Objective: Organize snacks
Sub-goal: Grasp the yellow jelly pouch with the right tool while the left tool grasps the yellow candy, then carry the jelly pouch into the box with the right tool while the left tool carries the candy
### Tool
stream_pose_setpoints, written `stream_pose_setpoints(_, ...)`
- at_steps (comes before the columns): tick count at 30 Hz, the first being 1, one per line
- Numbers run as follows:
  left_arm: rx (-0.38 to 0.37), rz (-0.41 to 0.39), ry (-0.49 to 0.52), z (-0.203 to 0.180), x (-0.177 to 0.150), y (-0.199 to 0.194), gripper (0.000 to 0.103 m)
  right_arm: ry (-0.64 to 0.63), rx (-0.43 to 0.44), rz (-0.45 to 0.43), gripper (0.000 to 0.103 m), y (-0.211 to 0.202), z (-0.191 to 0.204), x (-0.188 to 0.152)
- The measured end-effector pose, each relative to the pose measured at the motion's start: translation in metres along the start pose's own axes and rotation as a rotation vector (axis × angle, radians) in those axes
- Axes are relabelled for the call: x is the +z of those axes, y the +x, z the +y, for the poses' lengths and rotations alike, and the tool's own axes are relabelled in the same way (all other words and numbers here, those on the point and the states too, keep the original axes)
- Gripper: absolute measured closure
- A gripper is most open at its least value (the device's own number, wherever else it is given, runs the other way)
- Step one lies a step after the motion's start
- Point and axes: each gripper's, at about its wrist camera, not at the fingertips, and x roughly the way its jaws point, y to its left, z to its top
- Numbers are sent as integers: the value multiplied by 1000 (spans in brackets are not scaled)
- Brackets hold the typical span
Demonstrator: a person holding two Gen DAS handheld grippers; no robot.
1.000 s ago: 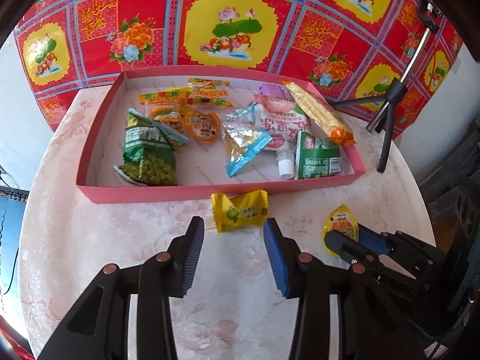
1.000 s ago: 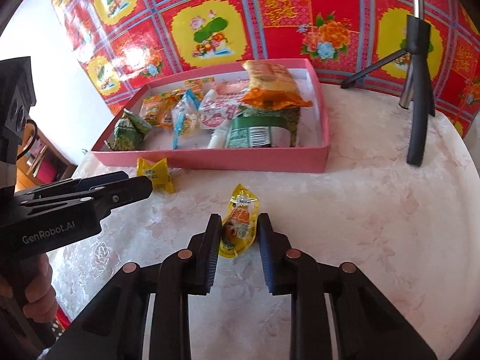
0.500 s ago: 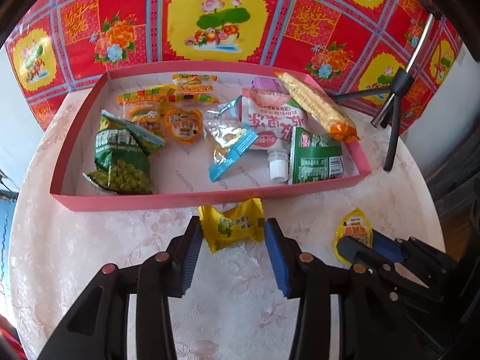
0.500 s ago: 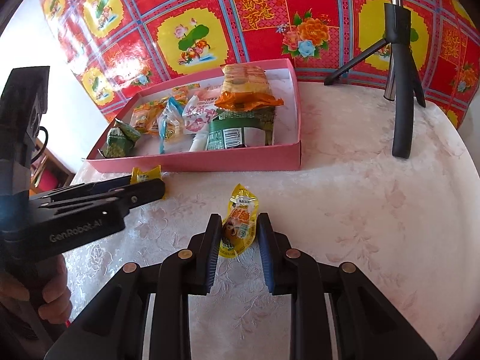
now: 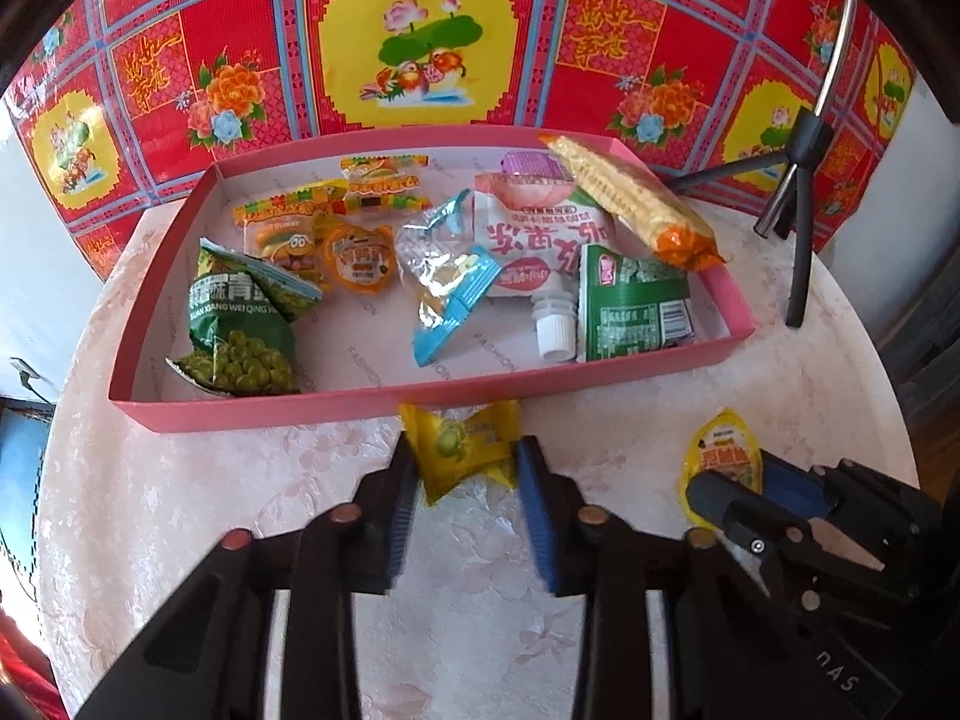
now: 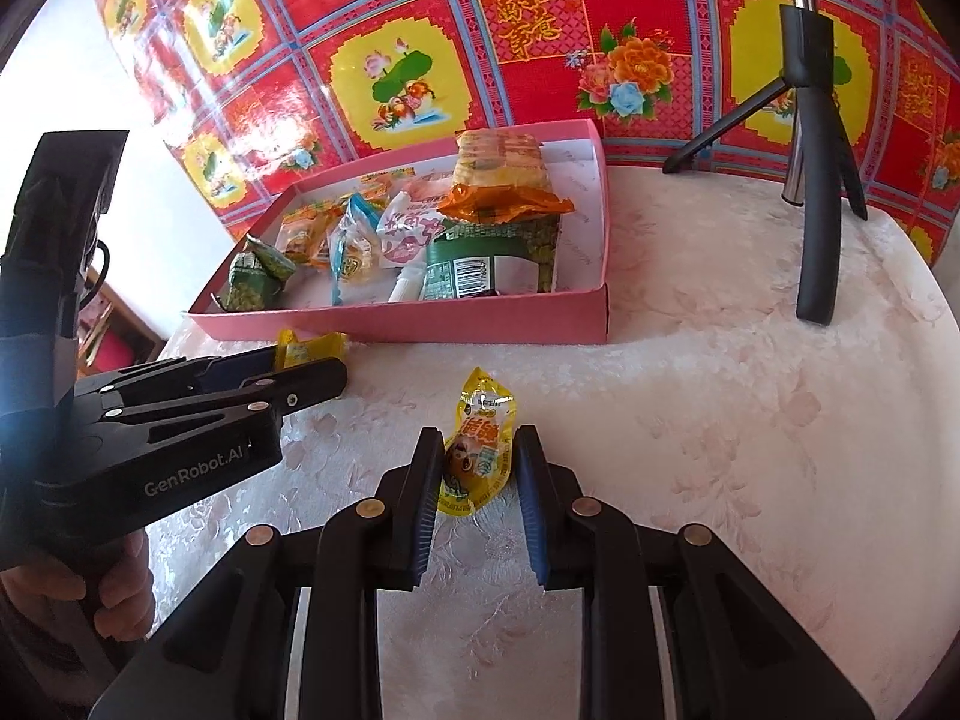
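Note:
A pink tray (image 5: 420, 402) (image 6: 420, 324) on the round table holds several snack packs. In front of its near wall lies a yellow candy packet (image 5: 462, 450) (image 6: 309, 348). My left gripper (image 5: 465, 456) (image 6: 312, 369) has its jaws closing on it, and both pads touch the packet's sides. To the right, a small yellow pouch (image 6: 477, 456) (image 5: 723, 444) lies on the tablecloth. My right gripper (image 6: 474, 450) (image 5: 729, 483) is shut on it, with the pouch's top sticking out past the fingertips.
A black tripod (image 5: 798, 240) (image 6: 816, 210) stands at the table's back right. A red and yellow patterned cloth (image 5: 600, 30) hangs behind the tray. The table's round edge (image 6: 936, 324) curves off to the right. A hand (image 6: 114, 594) holds the left gripper's handle.
My left gripper moved forward to the yellow candy packet and its jaws narrowed until the pads met the packet. The right gripper stayed shut on the pouch.

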Motion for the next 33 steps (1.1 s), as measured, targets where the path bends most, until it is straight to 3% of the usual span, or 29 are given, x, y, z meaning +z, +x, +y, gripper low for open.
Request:
stream_pose_setpoints(11, -35, -38, -9, -1, -7, -27, 73, -10, 20, 29, 77, 0, -1, 2)
stream_pose_setpoints(21, -60, -75, 43, -1, -5, -42, 73, 45, 22, -55, 77, -23, 2, 0)
stream_pose_setpoints(33, -72, -123, -3, 18, 7, -50, 73, 11, 5, -80, 78, -30, 17, 17)
